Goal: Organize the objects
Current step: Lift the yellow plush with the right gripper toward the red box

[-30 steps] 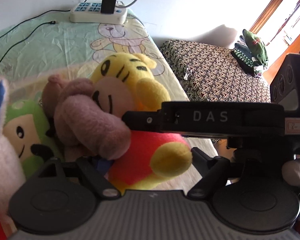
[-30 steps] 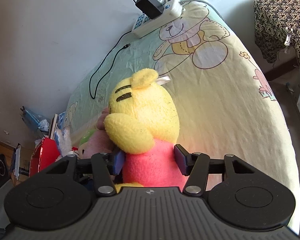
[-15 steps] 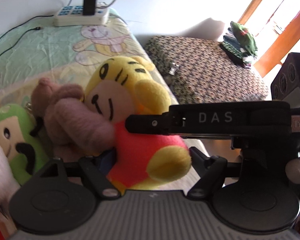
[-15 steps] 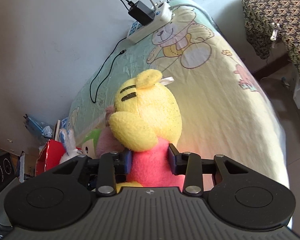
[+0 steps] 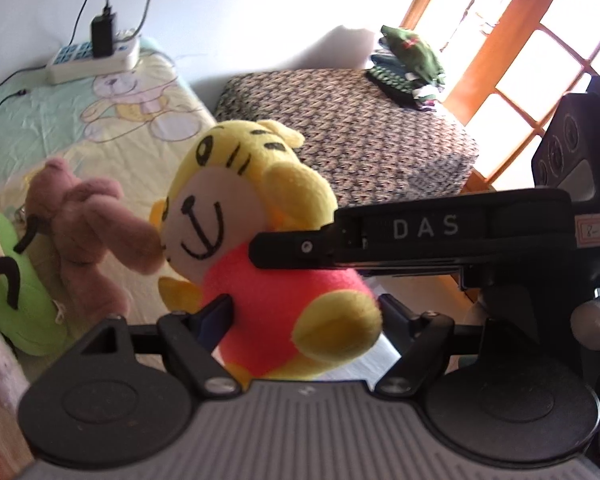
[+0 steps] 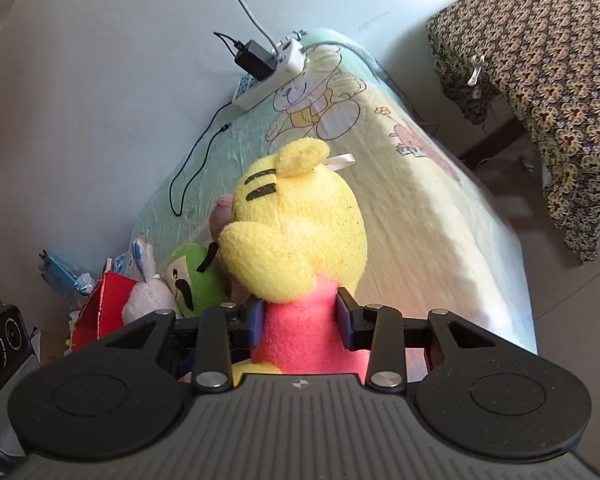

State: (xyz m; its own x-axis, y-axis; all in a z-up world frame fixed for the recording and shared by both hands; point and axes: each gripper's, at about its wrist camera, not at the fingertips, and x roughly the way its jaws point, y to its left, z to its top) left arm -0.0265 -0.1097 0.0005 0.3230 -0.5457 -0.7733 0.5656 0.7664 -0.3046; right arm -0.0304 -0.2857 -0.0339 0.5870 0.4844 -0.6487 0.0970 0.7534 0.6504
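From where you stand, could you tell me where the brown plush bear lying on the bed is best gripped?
Grip the brown plush bear across its narrow middle, coming from above. It lies sprawled flat on the bed sheet, limbs spread, so the torso offers the firmest soft bulk. One arm touches the yellow tiger plush, so approach from the side away from it, probably.

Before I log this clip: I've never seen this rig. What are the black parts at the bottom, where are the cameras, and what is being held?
There is no robot. A person holds one set of tongs in each hand, each with a fisheye camera looking along its fingers; the black parts are the tongs themselves. In the left view, the left tongs sit around the yellow tiger plush; the bar marked DAS is the right tongs seen from the side. In the right view, the right tongs squeeze the plush's pink body. On the bed sheet lie a brown plush, a green plush and a power strip.
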